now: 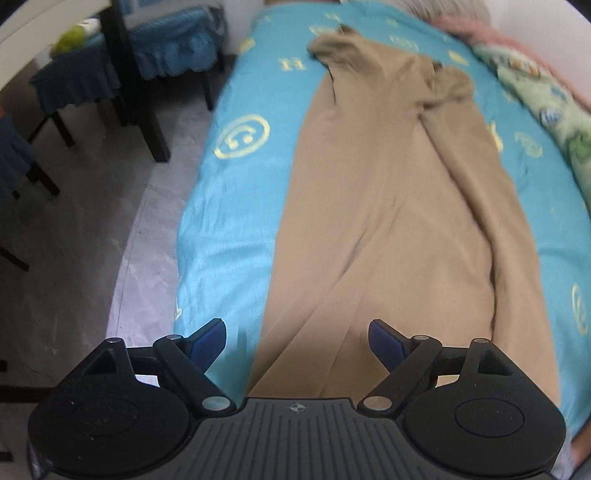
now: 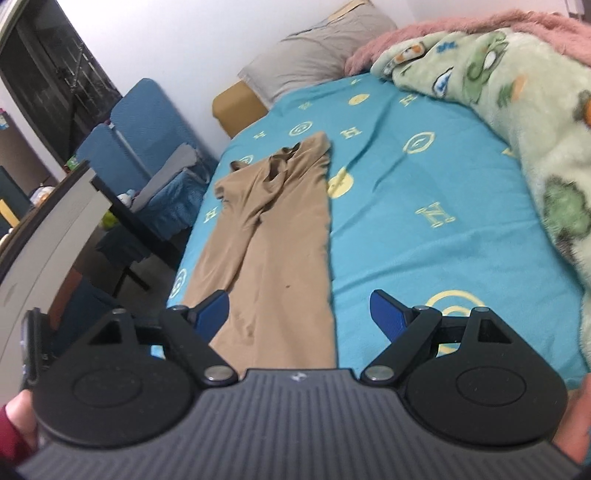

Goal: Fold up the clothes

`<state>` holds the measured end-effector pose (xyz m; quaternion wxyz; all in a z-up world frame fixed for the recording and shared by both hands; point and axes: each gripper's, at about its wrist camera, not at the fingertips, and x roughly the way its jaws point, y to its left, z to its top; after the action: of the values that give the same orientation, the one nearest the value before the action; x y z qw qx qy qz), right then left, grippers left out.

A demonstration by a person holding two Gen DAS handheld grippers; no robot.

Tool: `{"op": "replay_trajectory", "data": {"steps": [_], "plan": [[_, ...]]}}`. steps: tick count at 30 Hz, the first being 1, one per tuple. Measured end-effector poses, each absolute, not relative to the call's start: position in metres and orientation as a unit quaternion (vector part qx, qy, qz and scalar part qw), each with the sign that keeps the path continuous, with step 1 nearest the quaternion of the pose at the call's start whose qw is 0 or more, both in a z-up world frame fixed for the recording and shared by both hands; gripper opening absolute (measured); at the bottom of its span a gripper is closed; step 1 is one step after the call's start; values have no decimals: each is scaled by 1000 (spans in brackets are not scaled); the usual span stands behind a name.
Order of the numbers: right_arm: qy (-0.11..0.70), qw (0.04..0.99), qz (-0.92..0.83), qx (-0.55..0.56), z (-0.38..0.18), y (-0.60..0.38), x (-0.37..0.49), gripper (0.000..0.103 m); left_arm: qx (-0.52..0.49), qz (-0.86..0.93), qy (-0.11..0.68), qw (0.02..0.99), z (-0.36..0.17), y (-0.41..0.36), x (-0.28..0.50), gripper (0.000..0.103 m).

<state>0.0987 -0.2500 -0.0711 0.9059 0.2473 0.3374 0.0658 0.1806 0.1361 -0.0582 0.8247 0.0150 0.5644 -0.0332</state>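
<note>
A tan garment (image 1: 384,206) lies lengthwise on the turquoise bed sheet (image 1: 236,206), folded into a long narrow strip with its collar end far away. My left gripper (image 1: 297,341) hovers above the near end of the garment, jaws wide apart with only cloth lying below them. In the right wrist view the same tan garment (image 2: 273,236) stretches away along the left side of the bed sheet (image 2: 424,229). My right gripper (image 2: 301,314) stands open above its near right edge, gripping nothing.
A green cartoon-print blanket (image 2: 524,122) and a pink fuzzy one (image 2: 461,33) are heaped along the bed's right side, with a grey pillow (image 2: 317,55) at the head. Blue-covered chairs (image 1: 155,51) and dark table legs (image 1: 147,122) stand on the grey floor (image 1: 92,236) left of the bed.
</note>
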Motion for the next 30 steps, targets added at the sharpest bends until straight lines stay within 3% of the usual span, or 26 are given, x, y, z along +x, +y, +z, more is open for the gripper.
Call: {"op": "replay_trajectory", "data": {"steps": [13,16,18,20,26,30], "plan": [[371,890,72,257,-82,-249,103,85,47,-108,635,763,-80,152,186,73],[381,887,79,250,-83,-244,104,85,87,-129,624,766,-73,141,180,57],[385,886,81,247,-84,-242,104,85,122,-138,612,769,-68,127,174,26],[387,884,83,251,-84,-242,104,85,173,-141,593,774,-62,115,165,7],[388,884,89,246,-83,-238,103,85,371,-151,498,769,-36,56,118,3],[389,883,96,243,-83,-235,103,85,415,-171,450,772,-13,17,84,1]]}}
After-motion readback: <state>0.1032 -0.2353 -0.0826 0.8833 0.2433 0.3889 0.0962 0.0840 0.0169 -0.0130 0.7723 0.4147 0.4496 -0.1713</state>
